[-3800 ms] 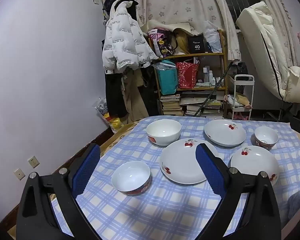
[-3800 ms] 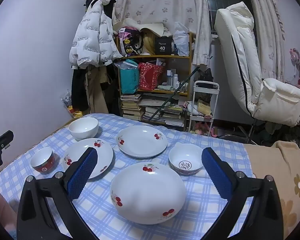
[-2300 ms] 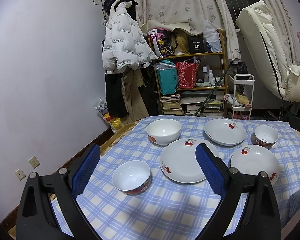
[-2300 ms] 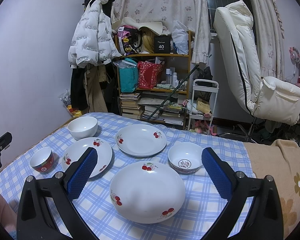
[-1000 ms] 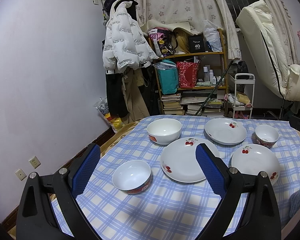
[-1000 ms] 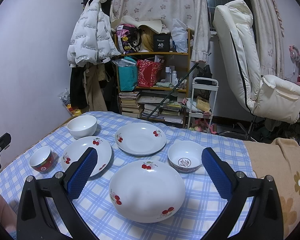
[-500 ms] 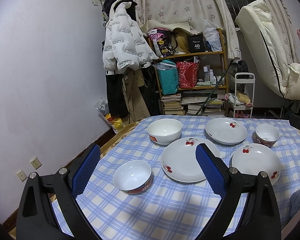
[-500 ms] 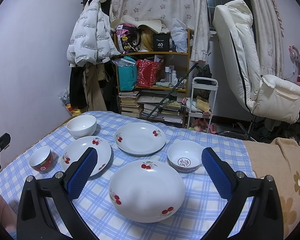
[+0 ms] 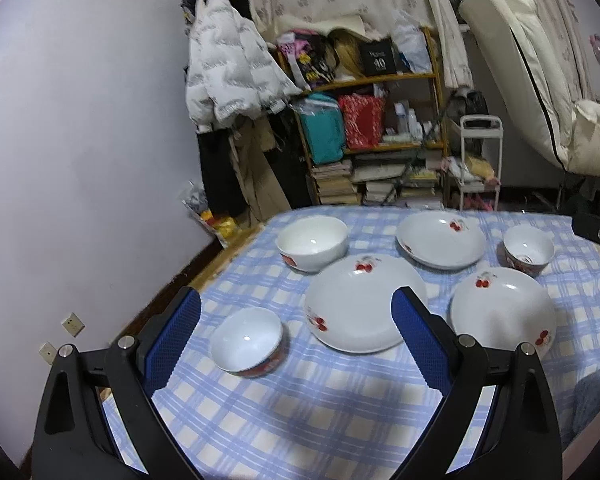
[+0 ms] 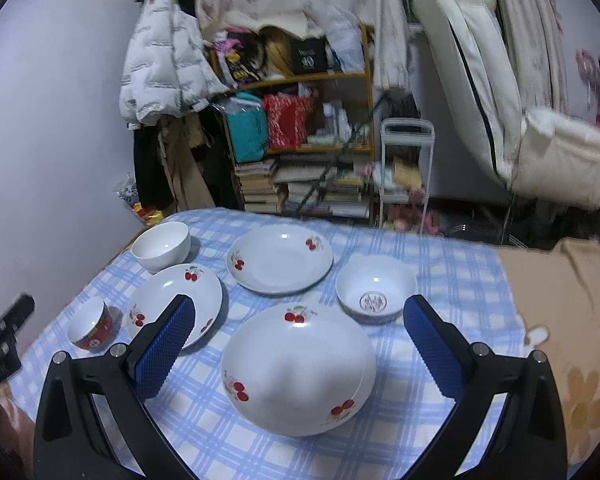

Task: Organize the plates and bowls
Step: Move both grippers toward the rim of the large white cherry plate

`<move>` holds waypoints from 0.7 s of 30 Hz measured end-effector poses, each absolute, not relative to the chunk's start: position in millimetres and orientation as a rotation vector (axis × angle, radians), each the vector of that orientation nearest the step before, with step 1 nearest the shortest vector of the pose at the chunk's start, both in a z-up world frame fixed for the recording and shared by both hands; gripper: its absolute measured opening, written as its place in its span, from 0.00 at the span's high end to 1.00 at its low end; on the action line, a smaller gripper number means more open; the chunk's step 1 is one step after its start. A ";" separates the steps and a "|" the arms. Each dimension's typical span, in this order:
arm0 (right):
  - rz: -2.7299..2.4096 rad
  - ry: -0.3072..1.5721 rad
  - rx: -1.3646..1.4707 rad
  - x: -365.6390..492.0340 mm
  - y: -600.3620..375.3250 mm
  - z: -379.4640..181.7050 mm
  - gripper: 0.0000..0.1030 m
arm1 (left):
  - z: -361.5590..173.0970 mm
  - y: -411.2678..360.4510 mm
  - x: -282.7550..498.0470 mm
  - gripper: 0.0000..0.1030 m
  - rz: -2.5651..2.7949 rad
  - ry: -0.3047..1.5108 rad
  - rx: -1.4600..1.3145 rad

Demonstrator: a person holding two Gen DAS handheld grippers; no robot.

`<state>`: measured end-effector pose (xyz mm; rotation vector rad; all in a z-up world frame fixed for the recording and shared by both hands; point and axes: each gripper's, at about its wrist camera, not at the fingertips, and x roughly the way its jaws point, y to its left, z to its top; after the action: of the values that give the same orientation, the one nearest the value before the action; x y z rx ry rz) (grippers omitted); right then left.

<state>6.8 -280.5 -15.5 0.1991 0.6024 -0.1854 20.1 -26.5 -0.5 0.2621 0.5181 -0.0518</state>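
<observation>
Both tongs are held spread above the counter [image 9: 340, 420], which is covered by a blue checked cloth [image 10: 440, 264], and nothing is gripped by either. Between the blue pads of the left tongs [image 9: 296, 344] a small red-sided bowl [image 9: 247, 341] and a cherry plate [image 9: 364, 304] are seen. Behind them a larger white bowl [image 9: 312, 243] and a 2nd cherry plate [image 9: 440, 246] are set apart from each other. In front of the right tongs [image 10: 300, 354] a 3rd cherry plate [image 10: 298, 368] is seen nearest, and just behind it to the right a bowl with a red mark inside [image 10: 375, 289] is placed. No dish is stacked on another. A cluttered shelf [image 10: 300, 120] and a white jacket [image 9: 228, 76] are seen beyond the counter.
</observation>
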 end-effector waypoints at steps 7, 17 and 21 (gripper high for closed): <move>-0.205 0.676 0.336 16.5 -314.7 -20.8 0.00 | -3.9 -61.8 37.9 0.08 -0.115 0.591 0.280; -0.254 0.867 0.391 51.0 -349.6 -46.5 0.02 | -32.1 -111.1 76.5 0.08 -0.196 0.799 0.240; -0.260 0.936 0.394 62.4 -359.5 -62.5 0.07 | -51.2 -123.2 90.5 0.08 -0.220 0.879 0.212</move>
<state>62.4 -359.5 -62.5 0.3941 0.9362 -0.2602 90.5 -123.2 -51.2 0.2118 0.8793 -0.2204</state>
